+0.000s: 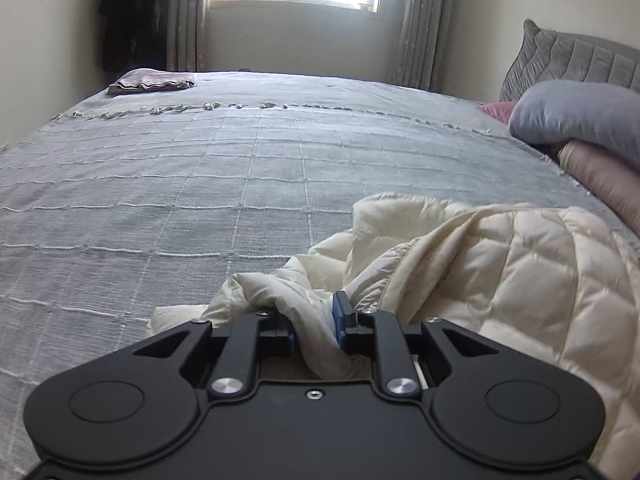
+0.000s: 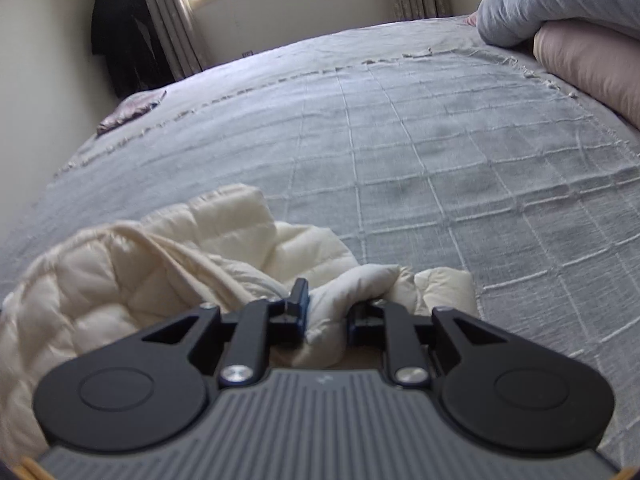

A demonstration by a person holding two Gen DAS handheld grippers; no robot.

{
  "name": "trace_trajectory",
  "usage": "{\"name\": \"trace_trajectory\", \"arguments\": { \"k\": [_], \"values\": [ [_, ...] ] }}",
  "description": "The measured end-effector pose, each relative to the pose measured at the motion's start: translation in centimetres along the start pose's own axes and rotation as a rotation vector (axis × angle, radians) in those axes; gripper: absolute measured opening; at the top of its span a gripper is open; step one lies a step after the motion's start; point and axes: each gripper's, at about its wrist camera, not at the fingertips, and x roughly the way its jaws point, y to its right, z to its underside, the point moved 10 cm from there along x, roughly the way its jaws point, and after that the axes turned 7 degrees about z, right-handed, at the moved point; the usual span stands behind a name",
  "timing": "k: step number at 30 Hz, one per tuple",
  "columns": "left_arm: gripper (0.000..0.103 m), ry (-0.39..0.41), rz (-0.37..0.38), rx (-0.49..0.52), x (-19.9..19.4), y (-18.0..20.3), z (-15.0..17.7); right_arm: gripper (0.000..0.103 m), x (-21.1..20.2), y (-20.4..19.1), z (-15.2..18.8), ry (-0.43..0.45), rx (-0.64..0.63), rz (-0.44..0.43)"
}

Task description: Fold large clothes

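Note:
A cream quilted puffer jacket (image 1: 500,272) lies bunched on the grey bedspread (image 1: 200,184) at the near edge. My left gripper (image 1: 316,328) is shut on a fold of the jacket, which fills the gap between its fingers and spreads to the right. In the right wrist view the same jacket (image 2: 132,256) spreads to the left, and my right gripper (image 2: 328,312) is shut on another fold of it. Both grippers sit low over the bed (image 2: 440,152).
A folded patterned cloth (image 1: 154,80) lies at the far left corner of the bed, also seen in the right wrist view (image 2: 130,114). A grey pillow (image 1: 580,116) on a pink duvet (image 1: 612,184) sits at the right. Dark clothes (image 2: 120,28) hang by the curtains.

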Motion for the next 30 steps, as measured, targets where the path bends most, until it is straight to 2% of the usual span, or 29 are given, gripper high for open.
{"name": "trace_trajectory", "arguments": {
  "k": [3,6,8,12,16,18,19,20,21,22,24,28,30],
  "values": [
    [0.021,0.005,0.003,-0.015,0.9,-0.2,0.2,0.017,1.3,0.3,0.9,0.009,0.005,0.005],
    [0.021,0.001,0.016,-0.022,0.3,-0.1,-0.2,0.018,0.8,0.3,0.6,0.011,0.013,-0.014],
    [0.022,-0.002,0.051,-0.053,-0.9,-0.1,-0.8,0.021,-0.1,0.8,0.2,-0.001,0.027,-0.054],
    [0.029,-0.017,0.175,-0.135,-3.6,-0.5,-2.7,0.026,-2.8,2.2,-0.8,-0.042,0.092,-0.166],
    [0.031,-0.027,0.242,-0.182,-6.0,-0.4,-4.7,0.034,-5.6,3.0,-2.2,-0.05,0.147,-0.265],
    [0.031,-0.026,0.265,-0.195,-6.9,-0.3,-5.4,0.046,-6.8,3.1,-2.9,-0.042,0.172,-0.316],
    [0.032,-0.025,0.28,-0.208,-7.3,-0.3,-5.7,0.059,-7.4,3.2,-3.2,-0.035,0.186,-0.34],
    [0.032,-0.028,0.292,-0.224,-7.5,-0.5,-5.9,0.079,-7.8,3.4,-3.5,-0.024,0.197,-0.355],
    [0.033,-0.034,0.296,-0.237,-7.6,-0.6,-6.0,0.087,-8.3,3.7,-3.9,-0.004,0.203,-0.351],
    [0.034,-0.045,0.292,-0.252,-7.6,-0.8,-6.0,0.091,-8.8,4.2,-4.4,0.034,0.201,-0.315],
    [0.034,-0.069,0.276,-0.254,-7.4,-1.3,-6.0,0.091,-9.3,5.1,-5.0,0.066,0.184,-0.268],
    [0.035,-0.086,0.279,-0.237,-7.3,-1.2,-6.0,0.091,-9.2,5.7,-4.9,0.067,0.149,-0.216],
    [0.041,-0.091,0.287,-0.255,-7.0,-1.3,-6.1,0.09,-8.5,5.5,-4.5,0.06,0.109,-0.175]
  ]
}}
